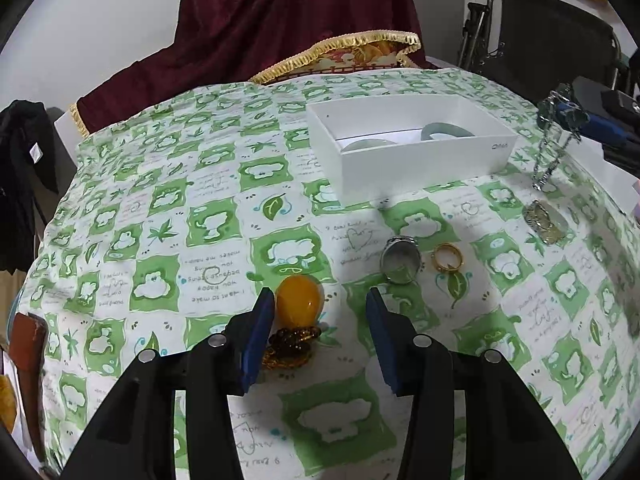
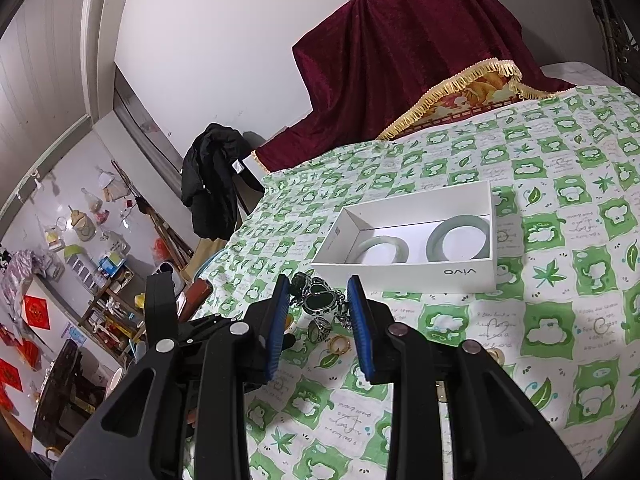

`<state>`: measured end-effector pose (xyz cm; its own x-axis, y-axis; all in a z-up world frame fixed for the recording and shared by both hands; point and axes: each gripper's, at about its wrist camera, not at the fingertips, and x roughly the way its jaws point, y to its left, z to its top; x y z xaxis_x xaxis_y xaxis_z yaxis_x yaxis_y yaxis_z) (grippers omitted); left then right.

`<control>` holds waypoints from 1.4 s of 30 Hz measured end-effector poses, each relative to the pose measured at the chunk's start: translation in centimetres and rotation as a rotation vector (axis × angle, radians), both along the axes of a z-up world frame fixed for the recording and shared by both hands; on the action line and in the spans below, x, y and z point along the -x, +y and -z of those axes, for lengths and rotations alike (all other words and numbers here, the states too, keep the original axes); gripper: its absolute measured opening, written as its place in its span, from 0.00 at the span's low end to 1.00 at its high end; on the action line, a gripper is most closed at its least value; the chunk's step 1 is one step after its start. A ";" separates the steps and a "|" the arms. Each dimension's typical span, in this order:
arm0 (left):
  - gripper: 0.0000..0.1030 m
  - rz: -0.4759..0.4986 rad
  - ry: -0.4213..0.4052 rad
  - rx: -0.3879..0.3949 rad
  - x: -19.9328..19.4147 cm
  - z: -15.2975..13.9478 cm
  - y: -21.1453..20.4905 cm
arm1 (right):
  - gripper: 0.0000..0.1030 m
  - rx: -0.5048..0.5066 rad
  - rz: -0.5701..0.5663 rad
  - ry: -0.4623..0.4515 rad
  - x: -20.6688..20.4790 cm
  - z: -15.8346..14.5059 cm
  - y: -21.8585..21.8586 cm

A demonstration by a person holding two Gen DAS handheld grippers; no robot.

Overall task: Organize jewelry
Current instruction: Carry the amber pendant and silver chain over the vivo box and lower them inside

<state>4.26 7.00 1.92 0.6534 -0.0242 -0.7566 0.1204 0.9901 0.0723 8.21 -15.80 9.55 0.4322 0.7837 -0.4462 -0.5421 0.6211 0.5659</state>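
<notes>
A white box (image 1: 424, 160) (image 2: 404, 276) on the green-patterned cloth holds two pale jade bangles (image 2: 460, 236) (image 2: 382, 248). My left gripper (image 1: 320, 300) is open low over the cloth; an amber pendant (image 1: 298, 300) with a beaded cord lies against its left finger. A silver ring (image 1: 400, 264), a gold ring (image 1: 447, 258) and a metal band (image 1: 546, 220) lie to the right. My right gripper (image 2: 319, 288) (image 1: 576, 120) is shut on a silver bracelet with dark stones (image 2: 320, 300), held above the cloth with its chain (image 1: 548, 160) hanging.
A dark red cloth with gold fringe (image 1: 280, 20) covers something at the table's far edge. A black chair (image 1: 540, 28) stands behind on the right. A black jacket (image 2: 212, 176) hangs left of the table, with cluttered shelves (image 2: 80, 280) beyond.
</notes>
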 end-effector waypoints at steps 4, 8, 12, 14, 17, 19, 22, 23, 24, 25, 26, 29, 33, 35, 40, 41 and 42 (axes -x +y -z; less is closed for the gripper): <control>0.46 -0.053 -0.044 0.025 0.4 -0.7 1.2 | 0.28 -0.001 -0.001 0.002 -0.1 0.0 0.0; 0.46 -0.038 -0.016 0.017 0.1 -0.3 0.9 | 0.28 -0.001 -0.001 0.002 -0.1 0.0 0.0; 0.47 -0.040 0.015 0.004 0.0 0.2 0.8 | 0.28 -0.003 0.000 0.001 0.0 0.0 -0.1; 0.45 -0.056 0.010 0.004 0.5 0.1 1.0 | 0.28 -0.007 0.001 0.001 0.0 -0.1 -0.2; 0.35 -0.058 0.010 0.021 0.9 0.2 1.3 | 0.28 -0.012 0.000 0.005 0.0 -0.1 -0.2; 0.23 -0.046 0.010 0.037 0.9 0.1 1.4 | 0.28 -0.010 -0.002 0.005 0.0 -0.1 -0.1; 0.23 -0.025 -0.012 0.041 1.4 -0.2 0.9 | 0.28 -0.013 0.000 0.004 0.0 -0.1 -0.1; 0.23 -0.019 -0.027 0.041 1.7 -0.4 0.7 | 0.28 -0.015 0.003 0.004 0.0 -0.1 -0.1; 0.23 -0.010 -0.036 0.047 1.8 -0.6 0.5 | 0.28 -0.018 0.005 0.003 0.0 -0.1 -0.2; 0.23 -0.003 -0.040 0.056 1.9 -0.8 0.5 | 0.28 -0.021 0.007 0.004 0.0 -0.1 -0.3; 0.23 0.001 -0.046 0.073 2.0 -1.0 0.5 | 0.28 -0.024 0.009 0.004 0.0 -0.1 -0.4; 0.23 0.015 -0.064 0.139 2.0 -2.2 0.7 | 0.28 -0.029 0.013 0.001 0.0 -0.3 -0.5; 0.23 0.037 -0.099 0.168 1.5 -4.3 0.1 | 0.28 -0.025 0.016 -0.011 0.2 -0.7 -0.6; 0.23 0.050 -0.118 0.166 0.9 -5.6 -0.5 | 0.28 -0.025 0.020 -0.017 0.1 -1.0 -0.7; 0.23 0.078 -0.156 0.177 -1.3 -8.3 -1.6 | 0.28 -0.012 0.030 -0.035 -0.6 -2.1 -0.9; 0.23 0.081 -0.161 0.180 -1.7 -8.7 -1.8 | 0.28 -0.005 0.033 -0.043 -0.8 -2.5 -1.0; 0.23 0.084 -0.165 0.185 -2.1 -9.0 -1.9 | 0.28 0.000 0.035 -0.048 -1.1 -2.8 -1.0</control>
